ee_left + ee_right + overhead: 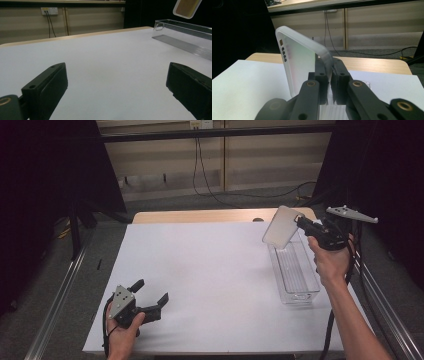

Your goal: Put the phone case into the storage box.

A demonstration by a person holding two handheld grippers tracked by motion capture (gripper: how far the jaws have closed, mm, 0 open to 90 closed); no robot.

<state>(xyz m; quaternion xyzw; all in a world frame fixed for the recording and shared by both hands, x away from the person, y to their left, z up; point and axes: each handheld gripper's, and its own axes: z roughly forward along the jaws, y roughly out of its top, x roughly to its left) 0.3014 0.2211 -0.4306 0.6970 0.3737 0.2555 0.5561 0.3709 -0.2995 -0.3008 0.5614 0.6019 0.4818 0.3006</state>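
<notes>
- Phone case [281,227] clamped at one edge by right gripper [302,223], jaws fully closed; long axis tilted, from 1 toward 7 o'clock, above clear box [295,270].
- Left gripper [151,294] at 7 o'clock, jaws wide apart, holding nothing.

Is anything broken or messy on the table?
Nothing looks broken or spilled. The clear plastic bin sits upright and empty near the table's right edge. The right gripper pinches a frosted phone case by its edge, tilted in the air above the bin. The left gripper rests open.
</notes>
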